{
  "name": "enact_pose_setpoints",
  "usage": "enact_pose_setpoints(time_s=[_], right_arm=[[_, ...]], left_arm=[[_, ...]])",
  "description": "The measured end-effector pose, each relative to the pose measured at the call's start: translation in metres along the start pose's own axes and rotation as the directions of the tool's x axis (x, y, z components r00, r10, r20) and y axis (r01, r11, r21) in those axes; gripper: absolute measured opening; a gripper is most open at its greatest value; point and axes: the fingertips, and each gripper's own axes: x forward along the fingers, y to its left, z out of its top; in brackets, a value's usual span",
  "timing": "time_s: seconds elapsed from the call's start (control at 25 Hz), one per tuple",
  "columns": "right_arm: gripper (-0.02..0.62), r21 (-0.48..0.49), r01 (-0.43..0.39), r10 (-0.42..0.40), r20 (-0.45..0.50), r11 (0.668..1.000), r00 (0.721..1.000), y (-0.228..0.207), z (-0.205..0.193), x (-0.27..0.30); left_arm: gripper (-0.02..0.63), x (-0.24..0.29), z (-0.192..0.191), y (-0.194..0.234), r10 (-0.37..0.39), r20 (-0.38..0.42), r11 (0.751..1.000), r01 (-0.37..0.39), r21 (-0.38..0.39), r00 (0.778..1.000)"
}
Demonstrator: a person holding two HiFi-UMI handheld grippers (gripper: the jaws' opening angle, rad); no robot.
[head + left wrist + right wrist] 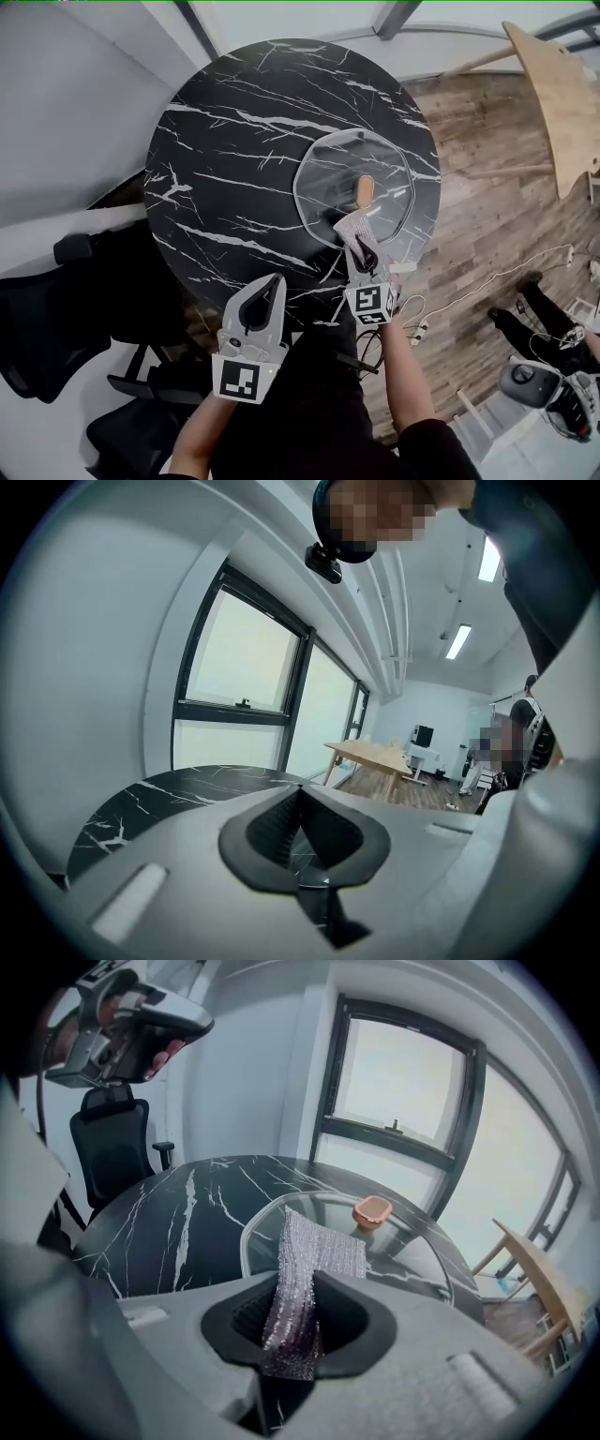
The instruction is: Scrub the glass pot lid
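With the right gripper (363, 251), clamping a silvery scouring cloth (353, 226) at the near rim of the glass pot lid (328, 173) lying on the black marble table (234, 141), and holding the left gripper (273, 282), jaws pressed together empty, nearby.

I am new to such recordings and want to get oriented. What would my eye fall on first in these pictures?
First, the round black table with white veins, filling the middle of the head view. On its right side lies a glass lid with an orange knob. The right gripper pinches a silvery scrub pad at the lid's near rim, while the left gripper is shut and empty by the table's near edge.
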Motion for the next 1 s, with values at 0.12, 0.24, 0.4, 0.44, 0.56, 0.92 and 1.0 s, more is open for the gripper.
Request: enact_pose_setpoints(time_s=[0.12, 0.24, 0.4, 0.44, 0.56, 0.92, 1.0], right_arm=[[0.075, 0.005, -0.01, 0.01, -0.001, 1.0, 1.0, 0.008, 0.006, 0.004], [0.075, 0.005, -0.026, 0.026, 0.0, 1.0, 1.0, 0.018, 0.012, 0.009], [0.075, 0.043, -0.046, 0.046, -0.004, 0.998, 0.999, 0.024, 0.018, 0.014], [0.074, 0.058, -0.05, 0.05, -0.004, 0.997, 0.999, 0.024, 0.019, 0.014], [0.074, 0.066, -0.07, 0.07, 0.0, 0.995, 0.998, 0.028, 0.022, 0.016], [0.074, 0.002, -0.206, 0.206, -0.018, 0.979, 0.978, 0.078, 0.029, 0.025], [0.074, 0.018, -0.235, 0.236, -0.011, 0.972, 0.972, 0.082, 0.03, 0.025]], left_arm=[[0.003, -0.006, 0.002, 0.006, 0.005, 0.017, 1.0, -0.005, 0.01, 1.0], [0.003, -0.011, 0.003, 0.01, 0.015, 0.024, 1.0, -0.015, 0.005, 1.0], [0.003, -0.019, 0.0, 0.014, 0.03, 0.011, 1.0, -0.03, 0.0, 0.999], [0.002, -0.021, -0.001, 0.016, 0.033, 0.008, 0.999, -0.033, 0.0, 0.999], [0.003, -0.024, -0.003, 0.02, 0.043, 0.005, 0.999, -0.043, -0.009, 0.999], [0.003, -0.027, -0.001, 0.024, 0.064, 0.014, 0.998, -0.064, -0.011, 0.998], [0.003, -0.027, 0.0, 0.025, 0.072, 0.017, 0.997, -0.072, -0.015, 0.997]])
